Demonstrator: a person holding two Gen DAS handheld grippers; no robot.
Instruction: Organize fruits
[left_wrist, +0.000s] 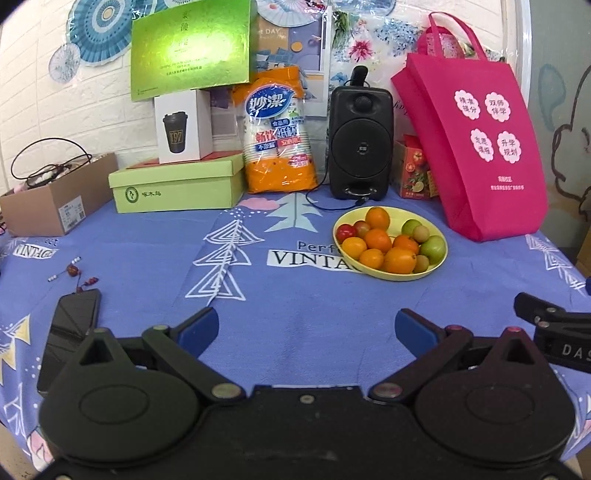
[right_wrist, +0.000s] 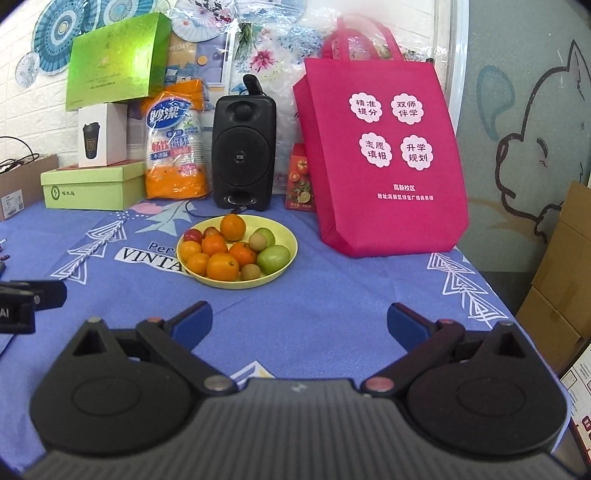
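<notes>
A yellow plate (left_wrist: 441, 242) holds several oranges (left_wrist: 399, 260), green fruits (left_wrist: 433, 248), small brown fruits and red ones (left_wrist: 346, 231). It sits on the blue tablecloth, ahead and right of my left gripper (left_wrist: 306, 326), which is open and empty. In the right wrist view the plate (right_wrist: 286, 232) with oranges (right_wrist: 222, 266) lies ahead and slightly left of my right gripper (right_wrist: 300, 320), also open and empty. The right gripper's body shows at the right edge of the left view (left_wrist: 554, 328).
A pink tote bag (right_wrist: 384, 155) stands right of the plate. Behind are a black speaker (right_wrist: 243, 151), an orange cup pack (right_wrist: 175, 147), green boxes (left_wrist: 177, 184) and a cardboard box (left_wrist: 55, 203). A black phone (left_wrist: 70, 328) and beads (left_wrist: 74, 271) lie left.
</notes>
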